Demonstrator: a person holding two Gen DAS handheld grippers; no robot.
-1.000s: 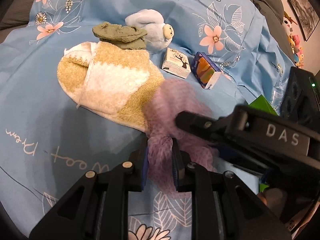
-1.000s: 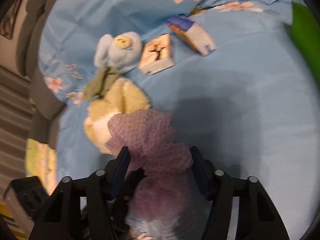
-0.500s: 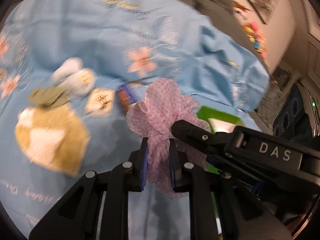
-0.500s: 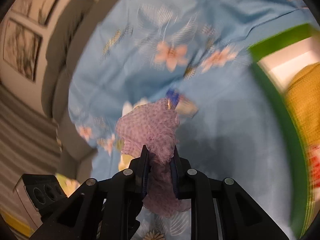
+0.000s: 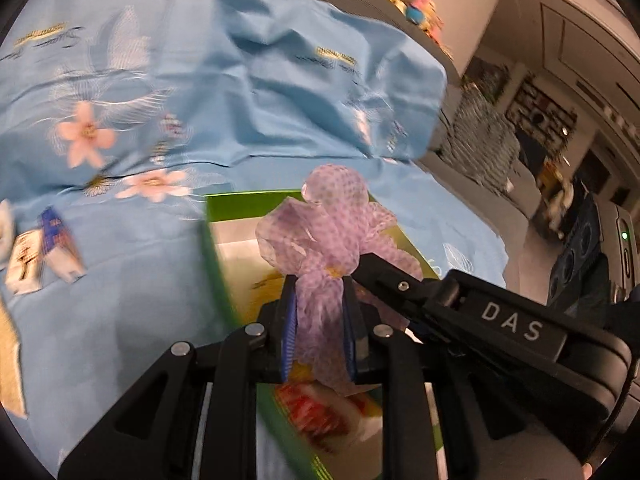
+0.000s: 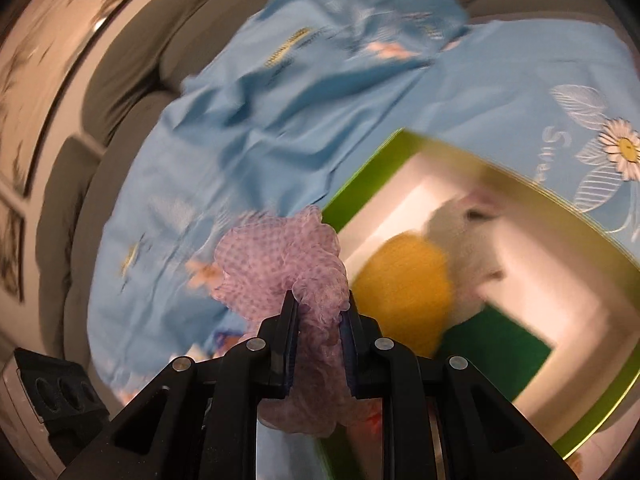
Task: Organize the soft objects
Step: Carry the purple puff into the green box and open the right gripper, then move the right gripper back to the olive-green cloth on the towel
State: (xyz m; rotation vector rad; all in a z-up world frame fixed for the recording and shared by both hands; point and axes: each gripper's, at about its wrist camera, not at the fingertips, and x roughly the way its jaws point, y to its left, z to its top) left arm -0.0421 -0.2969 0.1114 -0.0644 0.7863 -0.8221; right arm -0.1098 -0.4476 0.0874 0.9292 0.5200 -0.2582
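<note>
A purple mesh pouf [image 5: 332, 216] hangs in the air, pinched from two sides. My left gripper [image 5: 319, 292] presses its pads on the lower bunch, though its jaws are starting to open. My right gripper [image 6: 319, 308] is shut on the same pouf [image 6: 276, 264]; its black body reaches in from the right in the left wrist view. Below the pouf lies an open green box [image 5: 212, 248] with a white inside [image 6: 360, 176]. In it rest a yellow soft thing [image 6: 404, 276], a white plush [image 6: 468, 248] and a dark green piece [image 6: 492, 344].
A blue floral sheet [image 5: 240, 92] covers the surface, bunched up at the back. Two small cartons [image 5: 44, 256] and a beige towel edge [image 5: 8, 352] lie at the left. Grey cushions [image 6: 120, 64] stand behind. A black device [image 5: 588, 240] sits at the right.
The right gripper closed on the pouf. Both grippers lifted it off the sheet and carried it to the right, over the green box. The towel and blue plush slid out of view.
</note>
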